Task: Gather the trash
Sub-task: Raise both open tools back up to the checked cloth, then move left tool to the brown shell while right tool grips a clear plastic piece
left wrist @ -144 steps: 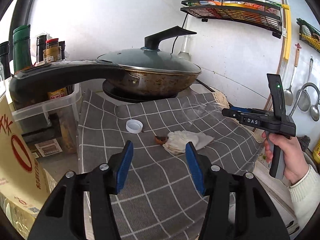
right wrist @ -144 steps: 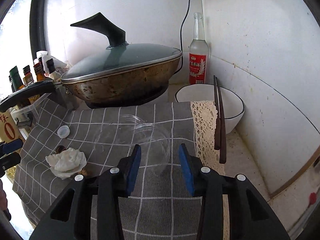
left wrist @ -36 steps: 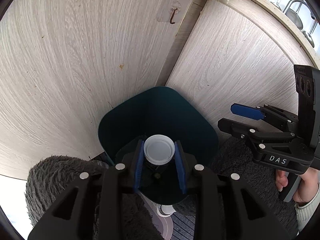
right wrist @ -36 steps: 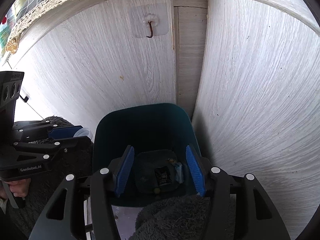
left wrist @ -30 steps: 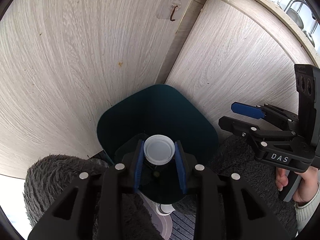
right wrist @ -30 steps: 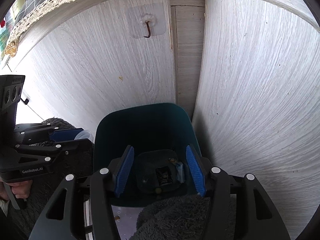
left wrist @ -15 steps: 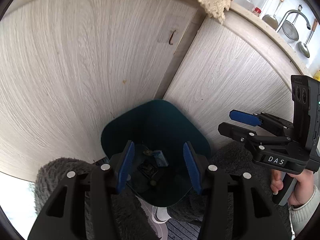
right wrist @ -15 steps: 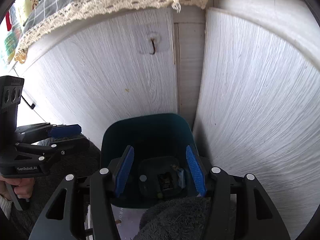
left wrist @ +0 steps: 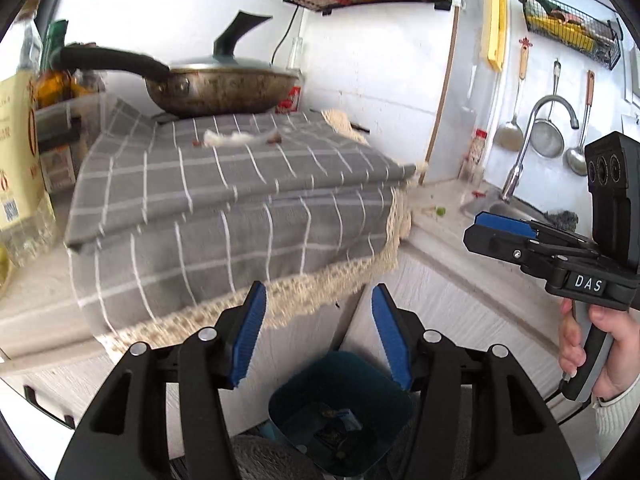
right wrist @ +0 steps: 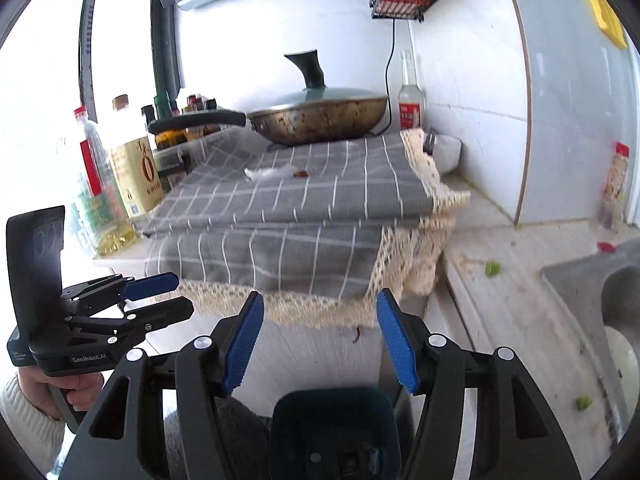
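Tissue and scraps left on the checked cloth

Tissue lies crumpled on the far part of the grey checked cloth, just in front of the lidded frying pan, with small brown scraps at its right and left ends. From the right wrist view the same white wad sits with a brown scrap just to its right. Both are blurred, so what the scraps are cannot be told.

The left gripper has its blue pads spread wide with nothing between them. The right gripper is spread just as wide and also empty. Both hang near the front edge of the counter, above the dark teal bin on the floor, which already holds a few bits of rubbish at the bottom.

By my judgement the tissue will be very light, soft and easily squashed. It gives no firm edge, so the best hold is across its bunched middle, pads closing well down so that loose folds do not slip out. It will not break, but it may drag the cloth if the pads pinch the fabric beneath. The brown scraps look small and low, harder to pinch cleanly; a grip straight down on each one seems wise. Green bits lie on the bare counter to the right, near the sink.
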Motion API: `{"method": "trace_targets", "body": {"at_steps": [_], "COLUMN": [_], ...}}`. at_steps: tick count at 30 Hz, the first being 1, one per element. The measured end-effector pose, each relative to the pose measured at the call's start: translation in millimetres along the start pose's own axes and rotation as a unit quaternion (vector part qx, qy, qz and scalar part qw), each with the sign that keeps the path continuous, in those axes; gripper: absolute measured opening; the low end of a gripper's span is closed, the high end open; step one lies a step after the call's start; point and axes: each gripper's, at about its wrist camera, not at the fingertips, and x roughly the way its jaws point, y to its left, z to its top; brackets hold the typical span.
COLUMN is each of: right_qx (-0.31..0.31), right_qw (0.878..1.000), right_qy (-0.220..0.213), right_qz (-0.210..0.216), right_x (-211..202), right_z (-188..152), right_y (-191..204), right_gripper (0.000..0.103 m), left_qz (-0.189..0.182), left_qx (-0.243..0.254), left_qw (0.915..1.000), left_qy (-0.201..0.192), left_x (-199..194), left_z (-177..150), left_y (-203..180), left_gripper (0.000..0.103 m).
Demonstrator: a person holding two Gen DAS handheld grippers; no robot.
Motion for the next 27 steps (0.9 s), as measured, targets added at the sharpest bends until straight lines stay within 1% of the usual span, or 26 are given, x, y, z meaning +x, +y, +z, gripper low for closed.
{"method": "trace_targets", "body": {"at_steps": [2,5,8,11,13,15,19,24,27], "right_qx": [-0.012,-0.033,-0.049,-0.081,-0.085,-0.083,-0.098,-0.118,-0.133], "right_qw": [1.000,0.999,0.999,0.997,0.996,0.995,0.992,0.986,0.980], "right_qy": [-0.009,-0.015,-0.011,0.005,0.024,0.042,0.070,0.112,0.141], "right_qz": [-0.001,-0.005,0.013,0.008,0.014,0.029,0.041,0.047,0.050], "right_x": [3.3,17.6,39.7,70.7,95.1,120.2,169.0,223.0,251.0], "right_z": [22.0,55.8,87.4,115.8,132.9,148.3,167.8,180.1,183.7], "right_y": [2.0,0.2,-6.0,-12.8,-20.2,-28.4,-37.4,-46.8,-49.9], "right_gripper": [0.060,0.060,0.060,0.059,0.046,0.043,0.040,0.036,0.035], "left_qz": [0.002,0.016,0.027,0.033,0.040,0.045,0.052,0.036,0.024], "left_qx": [0.002,0.007,0.008,0.000,0.004,0.010,0.017,0.013,0.002], "left_qw": [0.9999,0.9994,0.9992,0.9992,0.9991,0.9989,0.9984,0.9987,0.9985], "left_qy": [-0.017,-0.030,-0.029,-0.020,-0.013,-0.005,0.014,0.034,0.049], "left_x": [-11.7,-21.1,-18.9,-9.7,-2.7,7.4,32.3,64.3,80.8], "left_z": [19.2,42.7,61.2,75.8,83.1,92.2,111.6,130.3,133.0], "left_y": [5.3,17.9,30.9,44.6,53.8,64.0,82.4,101.8,112.0], "left_gripper": [0.061,0.062,0.068,0.070,0.071,0.072,0.072,0.072,0.072]}}
